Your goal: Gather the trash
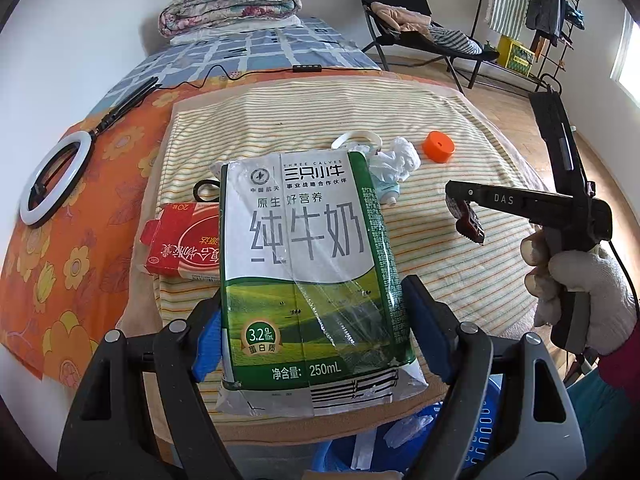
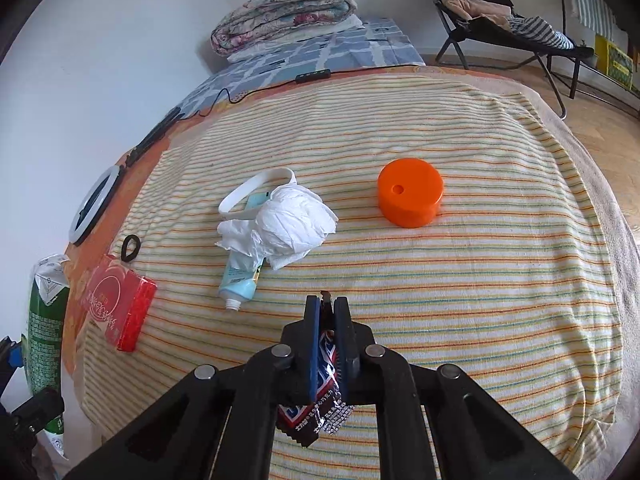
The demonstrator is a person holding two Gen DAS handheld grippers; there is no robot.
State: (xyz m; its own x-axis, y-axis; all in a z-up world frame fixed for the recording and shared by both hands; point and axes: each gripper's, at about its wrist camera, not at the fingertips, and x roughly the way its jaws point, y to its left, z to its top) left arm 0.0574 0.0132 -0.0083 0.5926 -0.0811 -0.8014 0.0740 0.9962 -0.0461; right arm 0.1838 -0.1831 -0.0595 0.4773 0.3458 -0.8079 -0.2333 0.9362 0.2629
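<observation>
A green and white 250 mL milk carton [image 1: 304,240] hangs above the bed's near edge. My left gripper [image 1: 312,308] is shut on it, with the blue pads [image 1: 208,336] pressing its two sides. The carton also shows at the left edge of the right wrist view [image 2: 44,336]. My right gripper [image 2: 328,304] is shut on a dark candy wrapper [image 2: 316,412], which hangs below the fingers. In the left wrist view that gripper [image 1: 466,216] hovers over the striped cloth to the right, held by a gloved hand [image 1: 588,292].
On the striped cloth [image 2: 480,300] lie a crumpled white tissue [image 2: 280,228], a pale blue tube [image 2: 240,280], an orange cap [image 2: 410,192], a red box [image 2: 118,304], a white strap loop [image 2: 256,188] and a black hair tie [image 2: 131,247]. A blue basket [image 1: 484,420] stands below the bed edge.
</observation>
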